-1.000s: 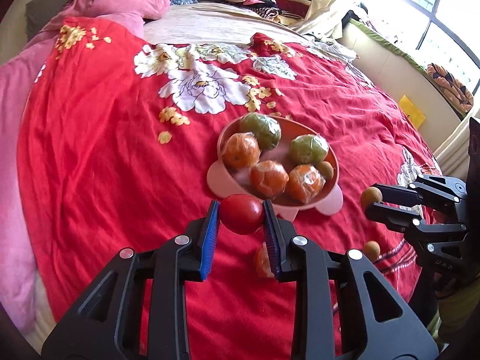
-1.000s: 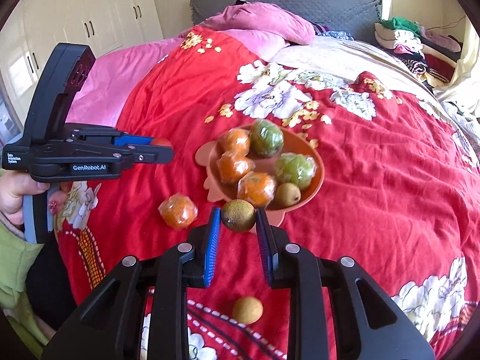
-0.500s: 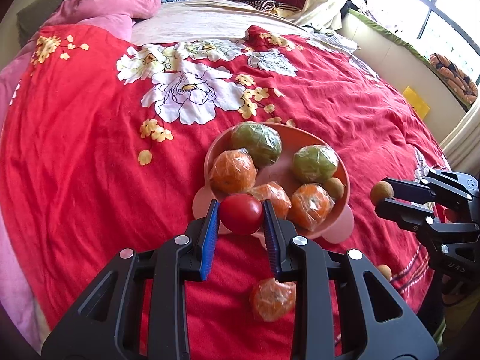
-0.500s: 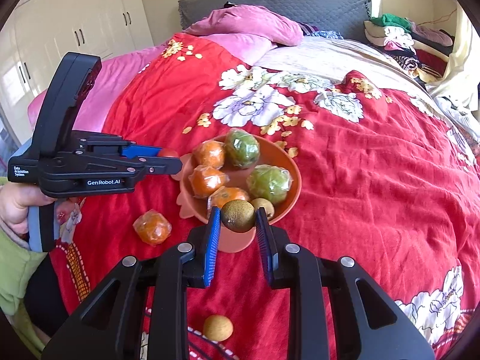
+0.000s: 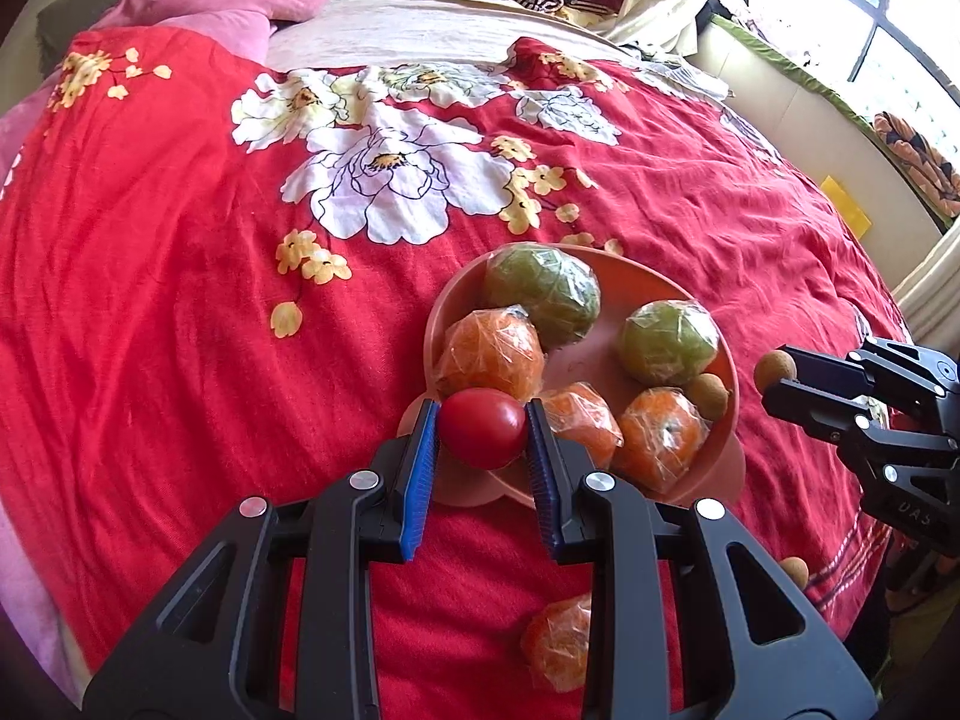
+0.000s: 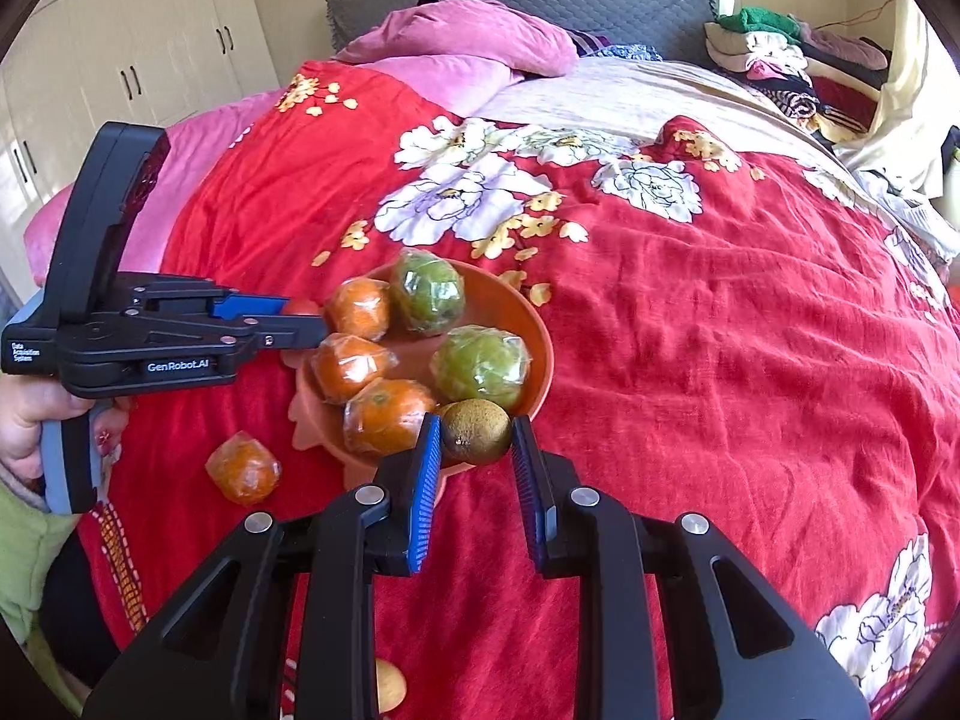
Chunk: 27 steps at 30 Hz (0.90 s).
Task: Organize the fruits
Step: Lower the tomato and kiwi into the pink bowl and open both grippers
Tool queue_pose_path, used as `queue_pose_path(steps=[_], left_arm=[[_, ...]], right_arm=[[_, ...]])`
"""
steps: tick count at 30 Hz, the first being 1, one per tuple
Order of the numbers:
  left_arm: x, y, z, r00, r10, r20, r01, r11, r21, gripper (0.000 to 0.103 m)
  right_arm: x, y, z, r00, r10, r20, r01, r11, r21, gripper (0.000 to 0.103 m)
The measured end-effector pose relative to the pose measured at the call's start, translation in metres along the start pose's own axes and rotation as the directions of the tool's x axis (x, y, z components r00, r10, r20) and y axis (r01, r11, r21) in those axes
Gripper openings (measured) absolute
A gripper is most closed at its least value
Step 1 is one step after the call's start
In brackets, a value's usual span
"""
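An orange-pink bowl (image 5: 729, 381) sits on the red flowered bedspread and holds wrapped oranges, two wrapped green fruits and a small brown fruit. My left gripper (image 5: 483, 429) is shut on a red tomato (image 5: 483, 427) over the bowl's near rim. My right gripper (image 6: 476, 439) is shut on a small brown fruit (image 6: 477, 438) at the bowl's (image 6: 534, 324) front edge. The right gripper also shows in the left wrist view (image 5: 774, 375), and the left gripper in the right wrist view (image 6: 300, 324).
A wrapped orange (image 5: 558, 648) lies on the bedspread in front of the bowl, also in the right wrist view (image 6: 243, 468). A small tan fruit (image 6: 390, 684) lies near the bed's front edge. Pink pillows (image 6: 456, 39) and folded clothes (image 6: 780, 60) are at the far end.
Both grippers have moved forward with their fruits, from short of the bowl to over its near rim. The bowl's contents have not changed.
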<state>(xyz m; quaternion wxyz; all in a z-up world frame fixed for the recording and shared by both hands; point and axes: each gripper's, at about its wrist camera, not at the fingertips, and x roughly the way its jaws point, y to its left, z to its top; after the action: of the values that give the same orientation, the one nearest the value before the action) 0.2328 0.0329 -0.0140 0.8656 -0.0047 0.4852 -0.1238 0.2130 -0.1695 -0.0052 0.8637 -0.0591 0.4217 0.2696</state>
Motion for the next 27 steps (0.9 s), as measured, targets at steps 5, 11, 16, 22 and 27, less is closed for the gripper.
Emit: queue_pose_path(steps=[5,11,16,22,27], left_arm=[[0.004,0.002,0.001,1.000,0.000,-0.002,0.000,1.000,-0.003,0.021],[0.006,0.003,0.003,1.000,-0.005,0.002,0.005,1.000,-0.006,0.021],[0.007,0.004,0.005,1.000,-0.006,0.004,0.006,1.000,-0.004,0.021],[0.009,0.004,0.009,1.000,-0.008,0.008,0.008,1.000,-0.002,0.021],[0.009,0.004,0.009,1.000,-0.009,0.010,0.009,1.000,-0.003,0.021]], right_arm=[[0.011,-0.003,0.004,1.000,-0.005,-0.015,0.005,1.000,-0.006,0.023],[0.023,-0.004,0.006,1.000,-0.008,-0.030,0.007,1.000,-0.009,0.023],[0.029,-0.003,0.010,0.999,-0.014,-0.030,0.014,1.000,-0.021,0.023],[0.035,-0.005,0.017,0.999,-0.019,-0.029,0.018,0.999,-0.030,0.023],[0.039,-0.006,0.020,0.999,-0.021,-0.031,0.020,0.999,-0.037,0.023]])
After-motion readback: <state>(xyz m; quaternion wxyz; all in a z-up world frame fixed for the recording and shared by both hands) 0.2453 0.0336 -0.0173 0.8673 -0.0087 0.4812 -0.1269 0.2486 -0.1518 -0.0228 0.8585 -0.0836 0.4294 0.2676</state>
